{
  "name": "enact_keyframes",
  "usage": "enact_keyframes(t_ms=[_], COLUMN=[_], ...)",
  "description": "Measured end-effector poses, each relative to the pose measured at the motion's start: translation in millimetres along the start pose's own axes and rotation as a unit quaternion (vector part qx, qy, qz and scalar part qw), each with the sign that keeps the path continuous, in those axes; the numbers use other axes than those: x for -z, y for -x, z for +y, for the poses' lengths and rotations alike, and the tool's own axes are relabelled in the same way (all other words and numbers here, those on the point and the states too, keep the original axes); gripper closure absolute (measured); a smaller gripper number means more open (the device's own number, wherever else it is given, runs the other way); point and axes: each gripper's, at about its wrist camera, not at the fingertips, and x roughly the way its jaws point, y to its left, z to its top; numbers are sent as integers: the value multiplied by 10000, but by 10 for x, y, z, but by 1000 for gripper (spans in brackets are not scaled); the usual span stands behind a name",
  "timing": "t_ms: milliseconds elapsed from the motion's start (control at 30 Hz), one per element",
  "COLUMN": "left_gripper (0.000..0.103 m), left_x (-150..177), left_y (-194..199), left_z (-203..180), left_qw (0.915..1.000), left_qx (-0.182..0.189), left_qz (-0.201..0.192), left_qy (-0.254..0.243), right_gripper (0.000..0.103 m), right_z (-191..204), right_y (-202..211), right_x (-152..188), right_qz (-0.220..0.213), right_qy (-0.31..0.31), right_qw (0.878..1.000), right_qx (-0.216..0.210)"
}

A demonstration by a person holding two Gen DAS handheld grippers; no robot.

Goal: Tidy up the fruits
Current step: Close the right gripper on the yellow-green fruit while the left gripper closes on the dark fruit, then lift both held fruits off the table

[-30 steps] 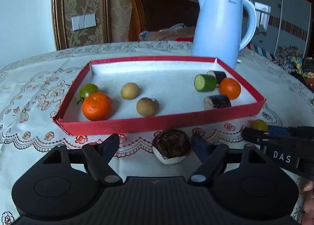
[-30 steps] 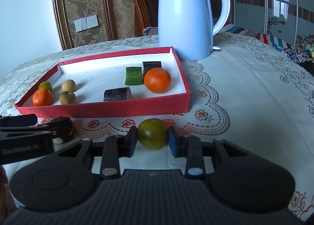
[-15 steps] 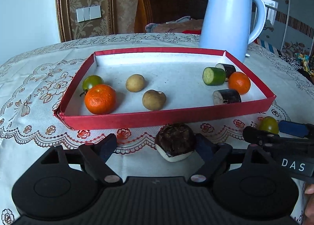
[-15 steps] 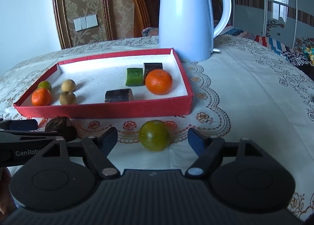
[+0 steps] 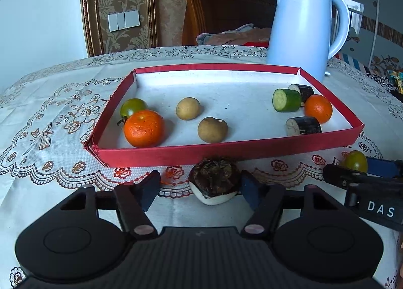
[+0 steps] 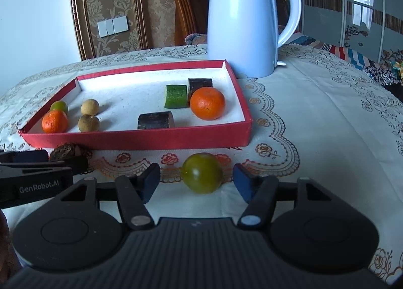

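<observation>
Both tongs are spread wide and grip nothing: low in the left-wrist frame the left tongs [image 5: 199,187] bracket the dark-capped fruit [image 5: 214,180], while the right tongs [image 6: 196,183] bracket the green tomato [image 6: 201,172] on the worktop [image 6: 327,117], just below the red tray [image 6: 136,139].

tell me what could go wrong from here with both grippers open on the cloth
1. The green tomato is round and sits loose between the open right gripper fingers; a nudge could roll it across the tablecloth.
2. The dark half fruit lies nearer the left gripper's right finger, so closing may push it sideways.
3. Lifting either low could catch the red tray wall.
</observation>
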Motion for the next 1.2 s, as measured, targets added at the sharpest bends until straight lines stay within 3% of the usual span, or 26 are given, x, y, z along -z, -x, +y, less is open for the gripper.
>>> enact_keyframes(t_ms=[133,267,433,600,767,1200], left_gripper=[41,43,51,51,62,62], left_x=[7,6,9,6,20,26], left_y=[14,19,35,35,58,82], left_z=[-6,-4,-30,-29,-41,0], left_qw=[10000,10000,9999,9999,9997,9997], left_qx=[32,46,88,100,128,179], left_qz=[-20,-24,-49,-44,-71,-65], left_qy=[-52,-55,-141,-133,-202,-134], right_gripper=[40,52,54,54,57,71], right_z=[27,50,74,70,52,26], right_y=[-14,-12,-12,-12,-11,0], right_x=[-9,-7,-3,-6,-1,6], right_qz=[11,12,12,15,-9,-59], right_qy=[33,86,164,164,110,31], right_qw=[10000,9999,9998,9998,9999,10000], right_qx=[26,61,69,68,50,31])
